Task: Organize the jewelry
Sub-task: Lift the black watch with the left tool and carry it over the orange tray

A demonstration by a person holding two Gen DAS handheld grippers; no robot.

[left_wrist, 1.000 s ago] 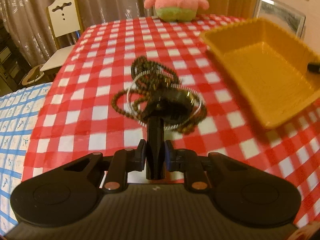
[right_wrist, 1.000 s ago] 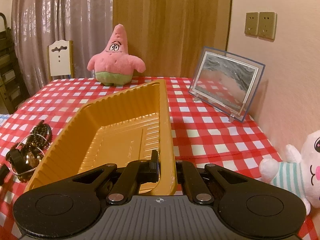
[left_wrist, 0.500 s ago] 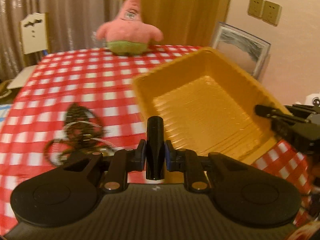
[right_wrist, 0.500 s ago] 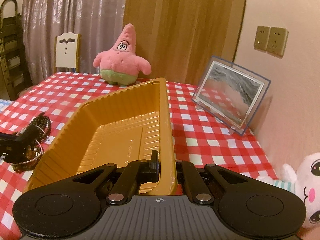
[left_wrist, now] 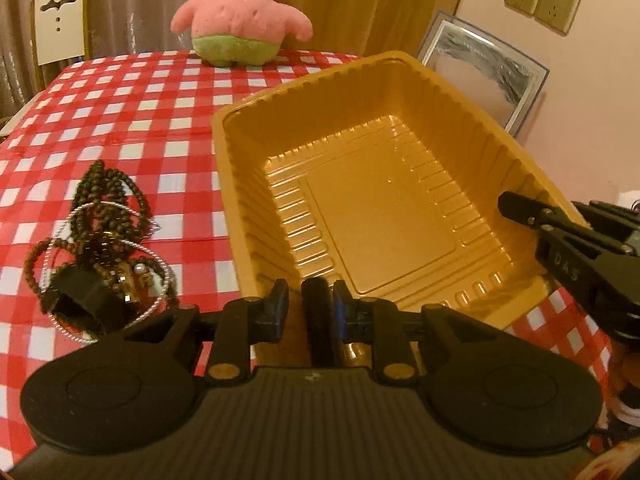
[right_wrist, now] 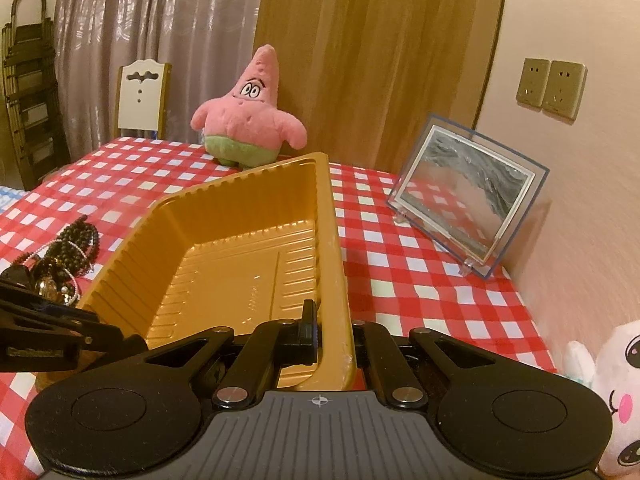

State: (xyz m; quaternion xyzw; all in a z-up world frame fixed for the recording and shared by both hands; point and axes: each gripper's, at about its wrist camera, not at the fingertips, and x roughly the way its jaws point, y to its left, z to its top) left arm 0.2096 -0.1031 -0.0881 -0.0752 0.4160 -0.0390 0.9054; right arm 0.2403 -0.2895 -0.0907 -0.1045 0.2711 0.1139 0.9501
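A gold plastic tray (left_wrist: pixel 384 216) sits on the red checked cloth, with nothing inside it. My right gripper (right_wrist: pixel 332 316) is shut on the tray's near right wall (right_wrist: pixel 334 264); it enters the left wrist view at the right (left_wrist: pixel 560 236). My left gripper (left_wrist: pixel 310 300) hangs over the tray's near left corner. Its jaws are opening: a black band (left_wrist: pixel 318 320) stands upright between them, against the right finger, with a gap to the left finger (left_wrist: pixel 278 304). A tangle of brown bead strands, silver hoops and another black band, the jewelry pile (left_wrist: pixel 100 248), lies left of the tray (right_wrist: pixel 60 268).
A pink star plush (left_wrist: pixel 240 20) sits at the table's far edge. A framed picture (right_wrist: pixel 468 208) leans by the wall on the right, and a white plush (right_wrist: pixel 608 392) lies at the near right. A white chair (right_wrist: pixel 140 96) stands behind the table.
My left gripper swung right with the black band, from above the jewelry pile to the tray's near corner, and its jaws have parted a little. The right gripper kept its grip on the tray.
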